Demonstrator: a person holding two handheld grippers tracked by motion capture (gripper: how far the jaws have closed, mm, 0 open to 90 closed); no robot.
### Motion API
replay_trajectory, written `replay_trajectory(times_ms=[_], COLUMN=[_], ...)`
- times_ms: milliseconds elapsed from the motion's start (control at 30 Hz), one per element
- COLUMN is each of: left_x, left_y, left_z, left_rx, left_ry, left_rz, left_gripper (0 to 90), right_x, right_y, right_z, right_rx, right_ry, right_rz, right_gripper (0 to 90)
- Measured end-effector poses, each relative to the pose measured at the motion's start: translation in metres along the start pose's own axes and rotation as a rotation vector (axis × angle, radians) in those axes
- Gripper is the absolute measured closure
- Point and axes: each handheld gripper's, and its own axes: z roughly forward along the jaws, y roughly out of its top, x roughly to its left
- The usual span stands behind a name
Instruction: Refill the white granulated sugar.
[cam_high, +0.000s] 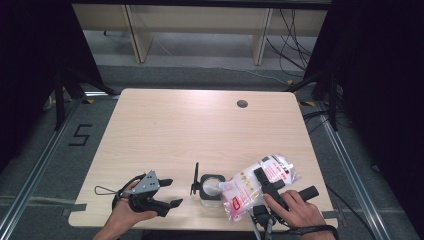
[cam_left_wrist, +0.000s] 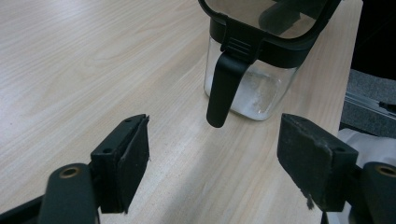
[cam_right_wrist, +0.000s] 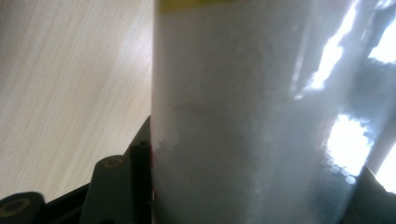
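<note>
On the table, the jar stands near the front edge. The bag lies just right of it, its corner over the jar's mouth. The left gripper is left of the jar.

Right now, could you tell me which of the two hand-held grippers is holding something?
The right hand-held gripper, clamped on the plastic bag tilted over the jar; the left hand-held gripper stands open and empty.

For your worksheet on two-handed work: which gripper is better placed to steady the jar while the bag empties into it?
Left. The left gripper is open and empty beside the jar; the right gripper is clamped on the bag.
</note>
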Motion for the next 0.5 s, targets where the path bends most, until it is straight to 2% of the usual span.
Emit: replay_trajectory(times_ms=[200,300,367,400,433,500], left_x=[0.0005,0.0008,0.0006,0.002,0.002,0.0002], left_y=[0.0001,0.0002,0.0002,0.0003,0.0003,0.0001], left_z=[-0.0002,-0.0003,-0.0003,-0.0009,-0.0009,-0.0001], left_rx=[0.001,0.001,0.002,0.022,0.022,0.0], left_ry=[0.003,0.0,0.0,0.01,0.01,0.001], left_rz=[0.005,0.005,0.004,0.024,0.024,0.003], left_gripper=[25.0,25.0,25.0,25.0,25.0,25.0], right_x=[0.0003,0.0013,0.0004,0.0009,0.0017,0.0002], right_y=[-0.0014,-0.0019,-0.0022,-0.0025,-0.0027,-0.0028], right_z=[0.0014,0.0011,0.0012,0.0004,-0.0005,-0.0005], right_rx=[-0.015,-0.006,-0.011,-0.004,0.004,-0.005], right_ry=[0.001,0.002,0.002,0.002,0.004,0.0], right_rz=[0.003,0.015,0.003,0.019,0.031,0.018], right_gripper=[44.1,44.1,44.1,44.2,44.1,44.2])
